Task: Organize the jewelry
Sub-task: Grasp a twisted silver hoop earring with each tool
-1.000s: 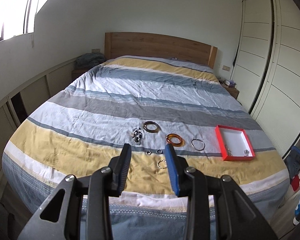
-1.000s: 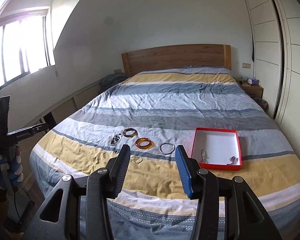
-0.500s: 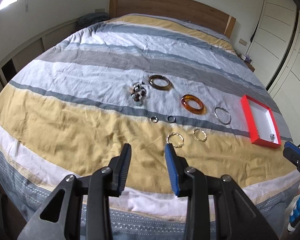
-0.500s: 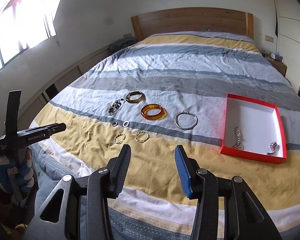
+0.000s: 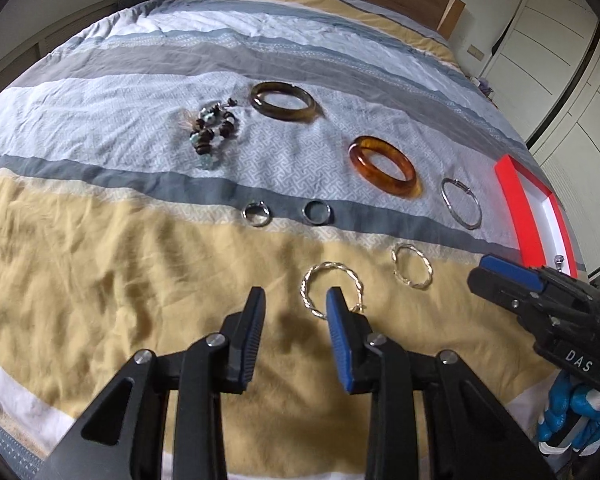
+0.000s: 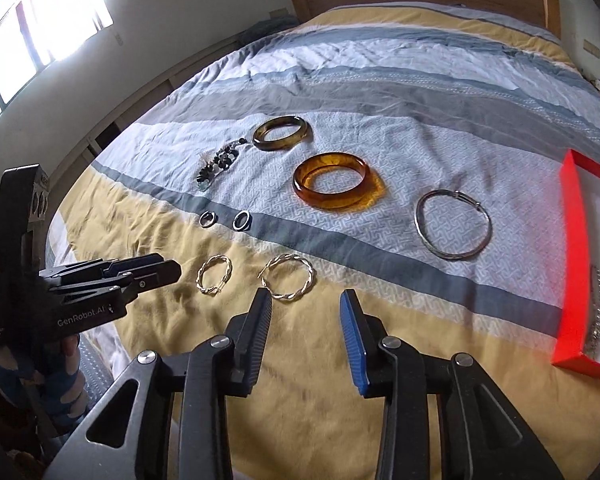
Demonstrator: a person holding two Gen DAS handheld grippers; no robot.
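**Both tongs hover over jewelry spread on the bed**

The left tongs [image 5: 294,300] stand wide apart and hold nothing, poised just above a twisted hoop [image 5: 331,289] on the yellow stripe of the bed [image 5: 100,264]. The right tongs [image 6: 305,302] are also wide and bare, just short of the second twisted hoop [image 6: 288,277]. Beyond lie two small rings [image 5: 317,213], an amber bangle [image 6: 331,186], a dark green bangle [image 6: 282,133], a beaded bracelet [image 5: 213,132] and a thin silver bangle [image 6: 453,224]. The red box [image 6: 572,264] sits at the right, a chain inside it.
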